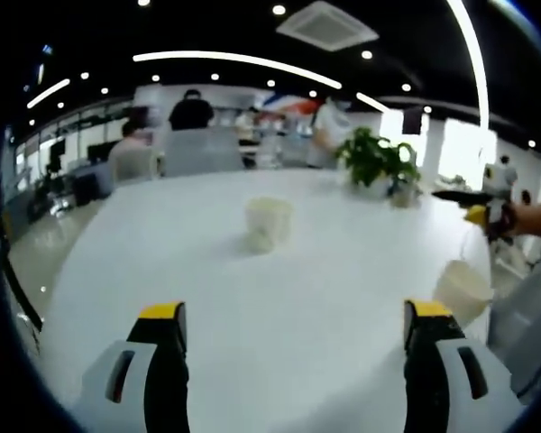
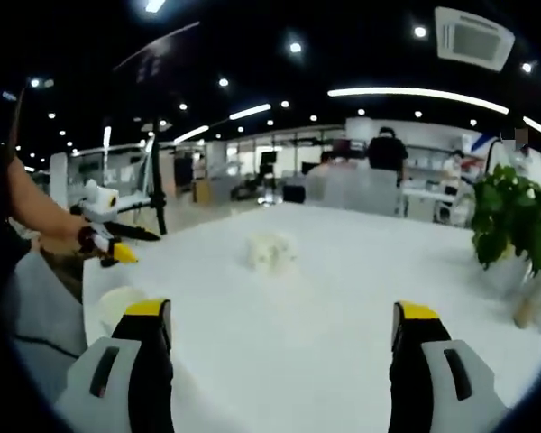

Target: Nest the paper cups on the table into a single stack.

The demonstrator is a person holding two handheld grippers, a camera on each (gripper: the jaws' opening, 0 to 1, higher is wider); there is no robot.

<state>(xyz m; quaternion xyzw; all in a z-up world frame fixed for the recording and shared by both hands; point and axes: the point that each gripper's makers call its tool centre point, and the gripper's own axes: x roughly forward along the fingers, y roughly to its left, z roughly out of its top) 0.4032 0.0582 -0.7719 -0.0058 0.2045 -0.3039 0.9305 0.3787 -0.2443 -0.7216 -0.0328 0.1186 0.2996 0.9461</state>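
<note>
Cups: we saw two pale paper cups on the white table (image 1: 252,307). In the left gripper view one cup (image 1: 268,223) stood near the middle of the table and a second cup (image 1: 463,290) sat at the table's right edge. In the right gripper view the middle cup (image 2: 270,251) looked blurred, and the edge cup (image 2: 119,304) lay low at the left, just above our left-hand jaw.
Contents: we could not tell what, if anything, was inside either cup.
Left gripper (image 1: 293,325): its jaws stood wide apart with nothing between them. The middle cup was well ahead, roughly centred between the jaws; the edge cup was just off the right jaw's tip, outside the gap.
Right gripper (image 2: 279,325): its jaws were also spread wide and held nothing. The middle cup lay well ahead, between the jaw lines.
Other gripper seen: in the left gripper view, a hand at the far right held the right gripper's yellow-tipped jaws (image 1: 476,209) above the edge cup; in the right gripper view, the left gripper (image 2: 117,248) showed at the left.
Surroundings: a potted plant (image 1: 377,161) stood on the far right of the table, well apart from the middle cup. People (image 1: 191,110) and chairs were beyond the table.
In the way: bare tabletop lay between the jaws and the middle cup.
</note>
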